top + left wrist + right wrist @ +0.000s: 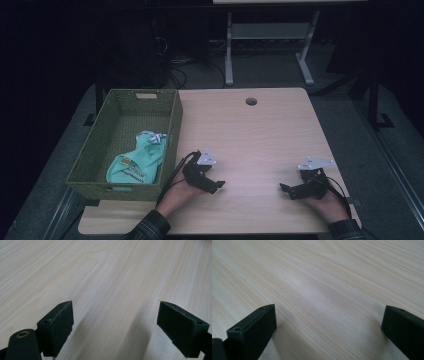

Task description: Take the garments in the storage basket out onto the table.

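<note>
Mint-green folded cloth garment [135, 162] in green woven basket [172, 131], left of left gripper [216, 187]; nearer than right gripper [285, 190]. Both jaws apart, empty, over pale wooden counter [260, 135].

What lies around me besides the work

I sit over a pale wooden table [260, 130], its grain running bare under me. A round cable hole [251, 101] is near its far edge at 12 o'clock. Beyond it, also at 12, stands a grey desk frame [270, 31]. Dark cables [175, 70] tangle on the grey floor [350, 125] at 11.
</note>
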Demonstrator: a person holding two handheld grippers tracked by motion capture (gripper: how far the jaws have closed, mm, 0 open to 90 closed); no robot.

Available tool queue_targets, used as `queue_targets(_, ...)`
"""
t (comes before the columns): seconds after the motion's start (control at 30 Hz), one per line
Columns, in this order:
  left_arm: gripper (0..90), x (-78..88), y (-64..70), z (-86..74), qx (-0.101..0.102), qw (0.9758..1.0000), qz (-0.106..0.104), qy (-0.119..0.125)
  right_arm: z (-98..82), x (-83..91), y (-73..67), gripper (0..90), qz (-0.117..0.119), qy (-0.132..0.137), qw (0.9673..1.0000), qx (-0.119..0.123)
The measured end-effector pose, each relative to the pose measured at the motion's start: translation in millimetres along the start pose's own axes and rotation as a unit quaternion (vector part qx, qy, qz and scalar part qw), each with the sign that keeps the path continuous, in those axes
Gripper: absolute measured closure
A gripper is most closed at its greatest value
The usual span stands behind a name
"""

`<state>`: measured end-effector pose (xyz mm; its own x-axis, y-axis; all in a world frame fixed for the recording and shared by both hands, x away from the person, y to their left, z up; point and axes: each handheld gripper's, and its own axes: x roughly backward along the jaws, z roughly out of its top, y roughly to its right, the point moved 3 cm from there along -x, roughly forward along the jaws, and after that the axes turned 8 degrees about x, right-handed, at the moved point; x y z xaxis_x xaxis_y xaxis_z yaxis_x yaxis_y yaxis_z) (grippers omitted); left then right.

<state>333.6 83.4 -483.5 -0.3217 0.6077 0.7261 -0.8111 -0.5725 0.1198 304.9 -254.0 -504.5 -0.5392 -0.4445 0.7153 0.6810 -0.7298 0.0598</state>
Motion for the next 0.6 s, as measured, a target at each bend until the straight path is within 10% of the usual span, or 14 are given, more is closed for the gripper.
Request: queue_targets(0.6, 13.0, 4.0, -1.3, 3.9, 0.003, 1.0, 0.002, 0.0, 0.0, -0.1, -0.2, 0.0, 0.001, 0.0, 1.0, 0.001)
